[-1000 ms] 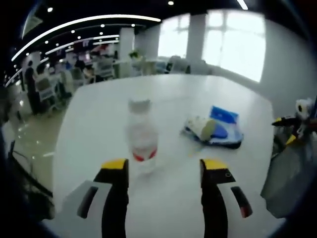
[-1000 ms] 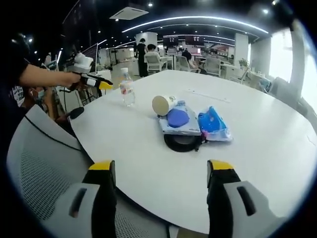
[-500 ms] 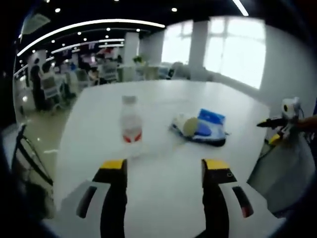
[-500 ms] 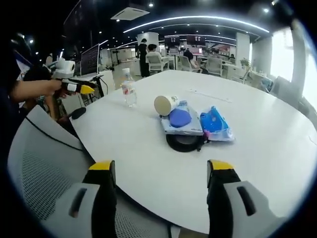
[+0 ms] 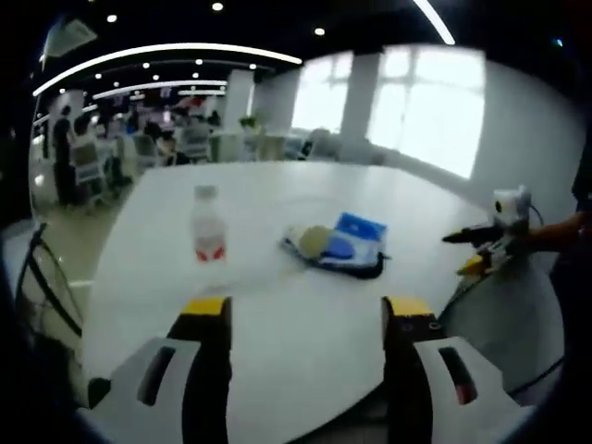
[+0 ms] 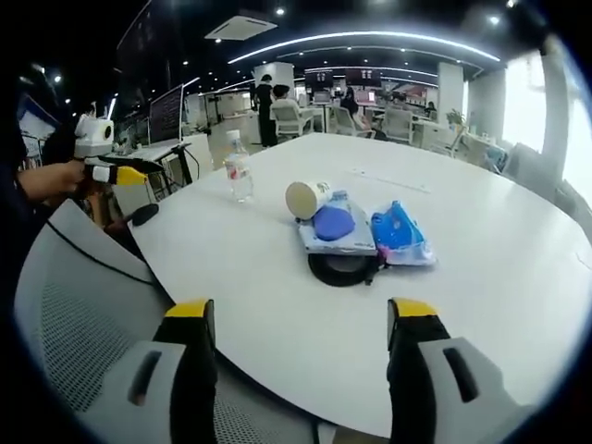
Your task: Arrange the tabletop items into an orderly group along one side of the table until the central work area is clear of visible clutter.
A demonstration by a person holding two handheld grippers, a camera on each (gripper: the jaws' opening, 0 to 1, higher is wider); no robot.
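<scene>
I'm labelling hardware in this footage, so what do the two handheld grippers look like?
Each view's own gripper, left gripper and right gripper, has two black jaws with yellow tips on light grey bodies with dark slots. Seen from across the table, each is dark and slim with a yellow tip and a white box on top.

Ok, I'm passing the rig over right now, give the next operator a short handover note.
Left gripper: jaws open, empty, off the table edge.
Right gripper: jaws open, empty, at the near edge.
Water bottle stands upright, alone near the rim of the white table.
Mid-table cluster: tipped paper cup, blue pouches, black disc beneath.
Done: bottle at one side.
Left: move the cluster beside it.
</scene>
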